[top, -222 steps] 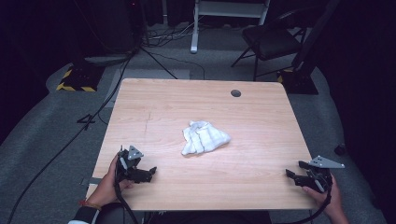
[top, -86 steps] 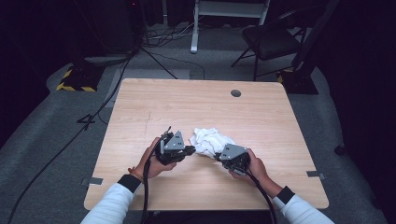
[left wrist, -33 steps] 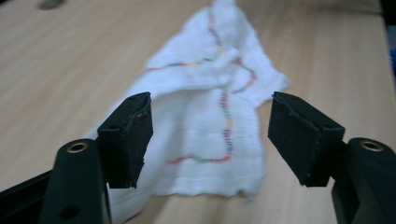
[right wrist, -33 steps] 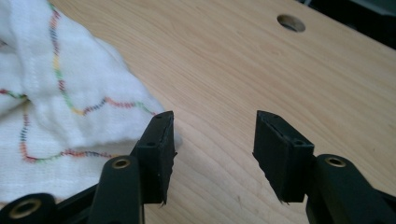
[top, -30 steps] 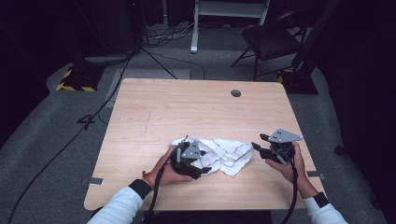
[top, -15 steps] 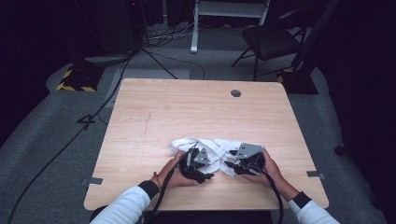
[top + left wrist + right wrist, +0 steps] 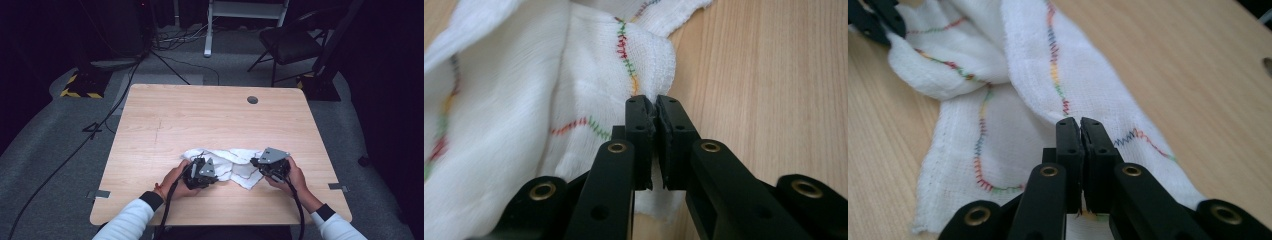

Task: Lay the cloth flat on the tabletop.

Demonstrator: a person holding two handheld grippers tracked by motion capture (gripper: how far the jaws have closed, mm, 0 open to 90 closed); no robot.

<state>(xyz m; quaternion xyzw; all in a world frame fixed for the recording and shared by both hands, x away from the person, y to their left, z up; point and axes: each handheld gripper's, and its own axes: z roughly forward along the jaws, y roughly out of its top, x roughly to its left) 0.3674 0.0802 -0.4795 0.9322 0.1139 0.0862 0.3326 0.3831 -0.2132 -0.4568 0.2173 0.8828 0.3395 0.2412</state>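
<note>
Two grippers, the left gripper [image 7: 655, 102] and the right gripper [image 7: 1080, 123], have just been closed on a white cloth [image 7: 235, 162] lying near the table's [image 7: 165, 115] front edge, each pinching its fabric, which is best drawn apart evenly and low.

One white cloth [image 7: 235, 162], two hand-held grippers, left [image 7: 206, 174] and right [image 7: 266, 165], one table [image 7: 210, 115], one chair [image 7: 290, 45].

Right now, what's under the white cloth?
The wooden table lies bare around the white cloth, which is spread flat near its front edge. Both the left gripper and right gripper are shut on its fabric. Anything beneath the folds is covered.
</note>
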